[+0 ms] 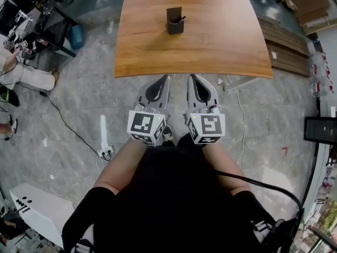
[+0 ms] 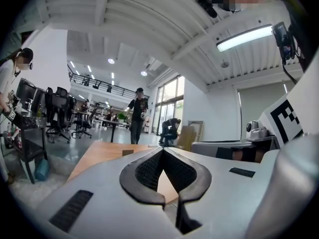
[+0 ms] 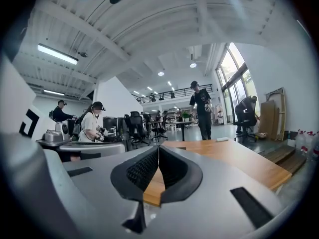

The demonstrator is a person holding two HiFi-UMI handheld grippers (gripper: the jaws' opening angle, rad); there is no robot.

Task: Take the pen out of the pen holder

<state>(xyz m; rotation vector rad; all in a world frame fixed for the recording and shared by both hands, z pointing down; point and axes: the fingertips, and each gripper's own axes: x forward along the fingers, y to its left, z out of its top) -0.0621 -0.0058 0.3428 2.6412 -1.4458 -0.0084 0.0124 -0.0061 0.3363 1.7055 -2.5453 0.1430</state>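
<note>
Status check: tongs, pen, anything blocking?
Left tongs shut, empty; right tongs shut, empty. Both short of the table. Pen in pen holder, untouched. Nothing in the way.

The pen holder (image 1: 175, 21) is a small dark box standing upright on the wooden table (image 1: 221, 41), about mid-width and well back from the near edge. Its rear wall rises higher than its front (a stepped shape, as far as I can make out from here). The pen (image 1: 182, 19), dark and slim, sits inside it, leaning to the right with its upper end poking just over the rim.
</note>
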